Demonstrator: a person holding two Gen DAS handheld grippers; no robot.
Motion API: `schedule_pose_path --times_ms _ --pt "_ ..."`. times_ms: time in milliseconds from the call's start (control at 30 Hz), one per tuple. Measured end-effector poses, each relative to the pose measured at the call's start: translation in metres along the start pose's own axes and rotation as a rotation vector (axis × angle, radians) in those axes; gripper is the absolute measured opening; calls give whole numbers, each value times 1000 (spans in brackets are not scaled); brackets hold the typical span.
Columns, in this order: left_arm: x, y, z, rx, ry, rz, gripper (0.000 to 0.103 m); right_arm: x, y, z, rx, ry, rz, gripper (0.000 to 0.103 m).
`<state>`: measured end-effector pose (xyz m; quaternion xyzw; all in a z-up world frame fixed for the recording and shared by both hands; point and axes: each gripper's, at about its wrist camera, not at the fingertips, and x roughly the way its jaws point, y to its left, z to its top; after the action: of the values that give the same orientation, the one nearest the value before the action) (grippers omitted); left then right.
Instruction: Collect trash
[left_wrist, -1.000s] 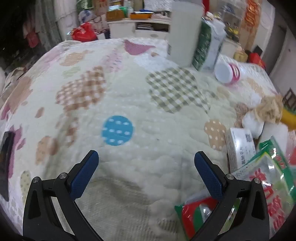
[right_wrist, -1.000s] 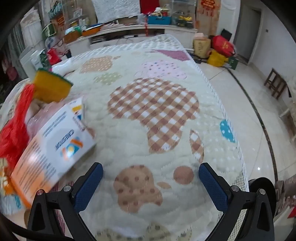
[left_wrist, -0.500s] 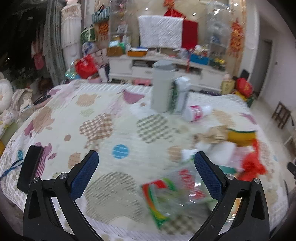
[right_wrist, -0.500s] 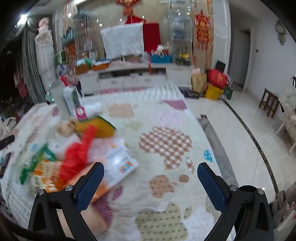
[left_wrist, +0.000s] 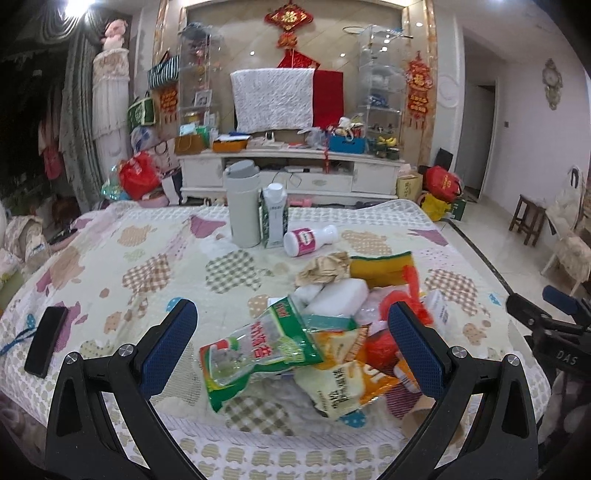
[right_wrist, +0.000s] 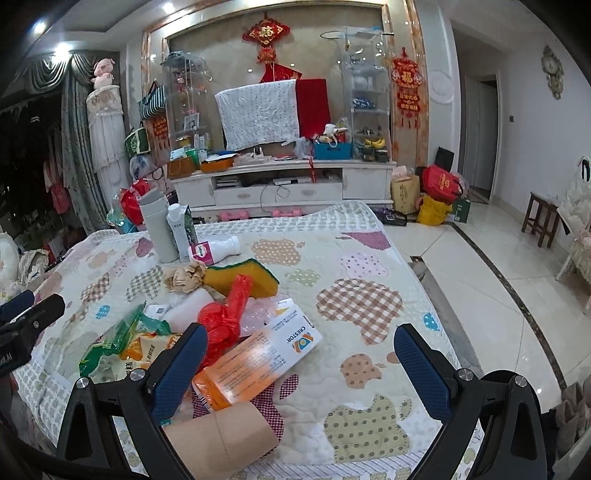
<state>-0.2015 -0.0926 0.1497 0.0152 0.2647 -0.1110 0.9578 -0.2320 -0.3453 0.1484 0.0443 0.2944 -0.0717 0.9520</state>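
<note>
Quilted patchwork cloth (left_wrist: 122, 266) covers the table, and beyond it a cluttered white cabinet (left_wrist: 291, 173) runs along the far wall. A second ago both cameras sat low over the quilt, so close that only patches and the edge of the litter showed; now both have pulled back and risen, and the whole table is in view. The left gripper (left_wrist: 291, 332) and the right gripper (right_wrist: 301, 356) both stand wide open and hold nothing.

The trash lies in one loose heap on the near right part of the table. A green snack wrapper (left_wrist: 258, 350) is nearest the left gripper, overlapping an orange packet (left_wrist: 354, 373). A red plastic bag (right_wrist: 223, 321) lies across the middle, with a white medicine box (right_wrist: 273, 350) just right of it and a cardboard tube (right_wrist: 221, 435) at the near edge. Farther back sit a crumpled brown paper (left_wrist: 325, 267), a yellow sponge (left_wrist: 380, 266) and a tipped white bottle (left_wrist: 310, 238). A grey flask (left_wrist: 242, 203) and a carton (left_wrist: 275, 216) stand upright at the far side, and a black phone (left_wrist: 46, 339) lies well apart at near left.

Nothing looks gathered yet, so the retreat reads as a survey before a first pick. The wrapper seems the easiest start.
</note>
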Motion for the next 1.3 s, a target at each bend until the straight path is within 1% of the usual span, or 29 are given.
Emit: schedule_pose_path --times_ms 267,433,633,900,1200,1300 --pt "-12 -10 -2 -1 -49 -3 103 -6 6 0 9 -29 1 100" --pt "-16 -7 -1 -7 -70 0 103 -4 10 -1 9 -33 8 100" --pt "-15 -6 -2 -11 -66 0 103 -6 13 -1 -3 -51 -3 100" --pt "-16 -9 -3 0 -83 12 103 -6 12 -2 2 -52 -4 100" --pt "-15 -11 -2 1 -84 10 103 -6 12 -2 0 -48 -8 100" --pt "-15 -11 -3 3 -80 10 103 -4 7 -2 5 -44 -9 100"
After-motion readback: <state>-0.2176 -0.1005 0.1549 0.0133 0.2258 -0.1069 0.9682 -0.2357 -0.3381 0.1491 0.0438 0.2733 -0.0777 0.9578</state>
